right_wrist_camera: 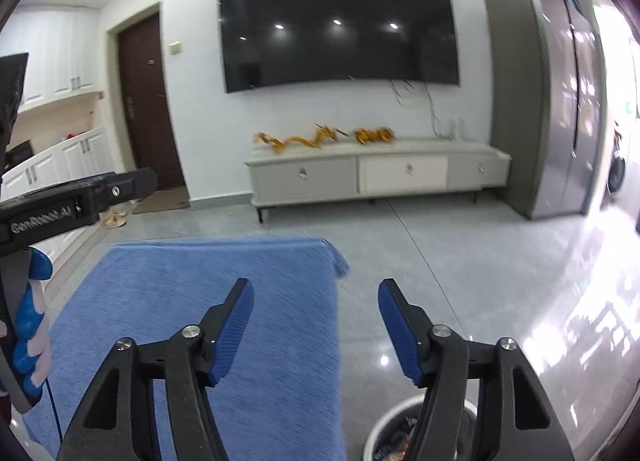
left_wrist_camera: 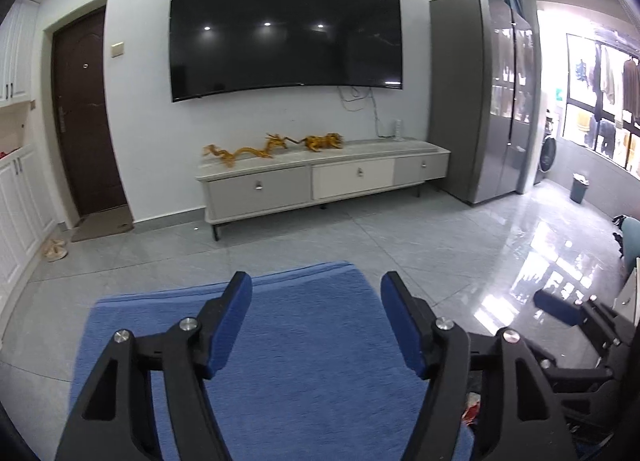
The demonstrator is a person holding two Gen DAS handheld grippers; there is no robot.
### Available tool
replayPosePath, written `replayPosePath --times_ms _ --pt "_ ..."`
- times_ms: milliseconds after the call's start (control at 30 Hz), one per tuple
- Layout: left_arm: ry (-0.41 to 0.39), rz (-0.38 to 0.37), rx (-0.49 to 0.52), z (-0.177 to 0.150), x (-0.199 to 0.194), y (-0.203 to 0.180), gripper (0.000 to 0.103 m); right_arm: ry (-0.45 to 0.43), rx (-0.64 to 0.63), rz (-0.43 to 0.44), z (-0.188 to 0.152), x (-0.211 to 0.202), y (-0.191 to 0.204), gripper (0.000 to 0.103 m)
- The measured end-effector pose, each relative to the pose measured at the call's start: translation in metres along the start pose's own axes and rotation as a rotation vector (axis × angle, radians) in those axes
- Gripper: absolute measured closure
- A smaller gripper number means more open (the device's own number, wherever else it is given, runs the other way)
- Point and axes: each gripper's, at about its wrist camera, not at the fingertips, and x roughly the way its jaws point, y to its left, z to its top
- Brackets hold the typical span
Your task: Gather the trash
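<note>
Both tongs, left (left_wrist_camera: pixel 316 303) and right (right_wrist_camera: pixel 316 307), apart and empty above blue-covered bench (right_wrist_camera: pixel 192 301); wrappers already in white bin (right_wrist_camera: pixel 378 435) beside its right edge. Seemingly near done.

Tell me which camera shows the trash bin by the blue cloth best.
The right wrist view: the white bin shows its rim and wrappers inside, partly behind the right tool. The left wrist view shows only a scrap of red trash past the cloth's edge.

Rough blue cloth (right_wrist_camera: pixel 180 301), glossy tile floor (right_wrist_camera: pixel 500 301), matt blk plastic gripper (right_wrist_camera: pixel 316 293) w/ ribbed pads.
</note>
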Motion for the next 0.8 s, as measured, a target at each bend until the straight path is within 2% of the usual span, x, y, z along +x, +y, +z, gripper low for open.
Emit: replayPosePath --times_ms 200,300,433,567,667,800 --pt "-0.002 0.048 0.011 -0.010 -0.023 0.050 0.035 -0.054 -0.069 0.020 0.013 0.002 0.053 0.025" --pt "-0.011 0.067 0.047 -0.012 -0.030 0.057 0.035 -0.074 -0.092 0.015 0.014 -0.005 0.068 0.016" --pt "0.002 0.011 0.060 -0.018 -0.033 0.046 0.034 -0.090 -0.100 -0.032 0.009 -0.008 0.074 0.012" --pt "0.013 -0.056 0.063 -0.026 -0.039 0.018 0.033 -0.093 -0.100 -0.126 -0.003 -0.020 0.063 0.008" --pt "-0.009 -0.066 0.078 -0.028 -0.047 -0.006 0.028 -0.087 -0.092 -0.208 -0.012 -0.031 0.049 0.004" --pt "-0.047 -0.052 0.091 -0.035 -0.054 -0.024 0.019 -0.083 -0.084 -0.261 -0.024 -0.043 0.035 0.002"
